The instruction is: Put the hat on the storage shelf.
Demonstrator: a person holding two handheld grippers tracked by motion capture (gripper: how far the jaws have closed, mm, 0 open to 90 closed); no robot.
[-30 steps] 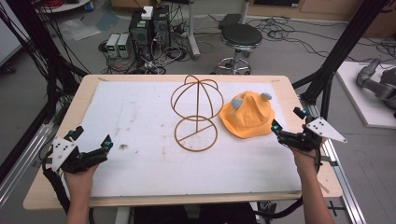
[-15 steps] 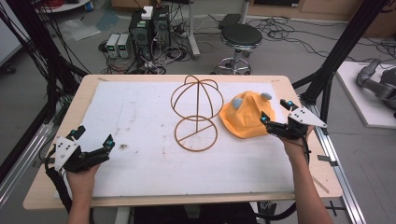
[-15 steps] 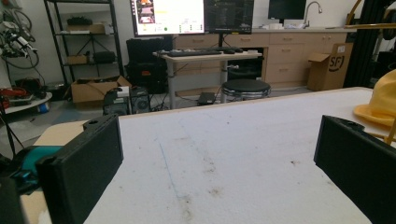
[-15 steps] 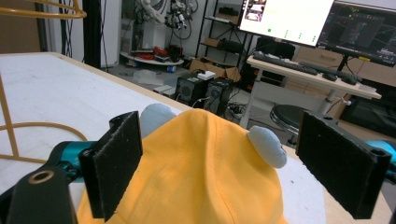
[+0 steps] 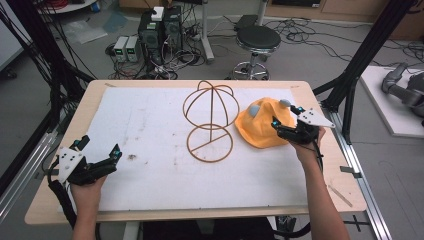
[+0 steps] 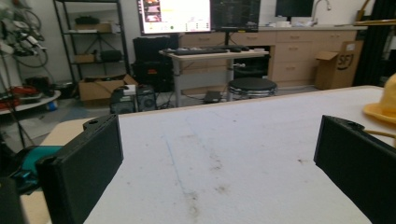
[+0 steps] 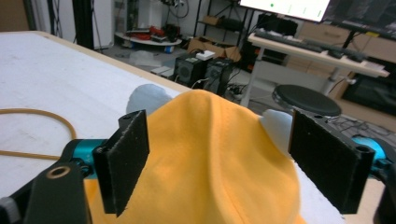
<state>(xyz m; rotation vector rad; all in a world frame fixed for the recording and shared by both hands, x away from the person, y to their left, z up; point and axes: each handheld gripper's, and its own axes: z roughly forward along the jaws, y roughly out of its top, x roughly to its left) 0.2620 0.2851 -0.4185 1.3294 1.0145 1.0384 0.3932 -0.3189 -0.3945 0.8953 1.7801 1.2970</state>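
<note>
Reaching toward the orange hat (image 5: 264, 125), I had the right tool (image 5: 284, 126) at its near edge, jaws spread wide and straddling the crown without yet pinching the fabric. In the right gripper view the hat (image 7: 210, 154) rose between the two black jaws, with a gap left on either side, so the tool was released and not yet grasping anything. The hat lay slumped on the bench (image 5: 150, 130), just to the right of the wire hat stand (image 5: 210, 120) and apart from it, two pale ear-like patches showing on its far side.

My left tool (image 5: 97, 160) rested near the bench's front edge, well to the left of the stand, its jaws also parted with nothing between them; in the left gripper view (image 6: 219, 154) it looked across the bare white mat toward the hat's brim (image 6: 382, 109) at the far right.

As I judged it, the work was only at its start: the grasp had not been closed, the hat had not been lifted, and the stand's domed frame stood bare. Closing on the crown, lifting, and draping it over the dome all remained.
</note>
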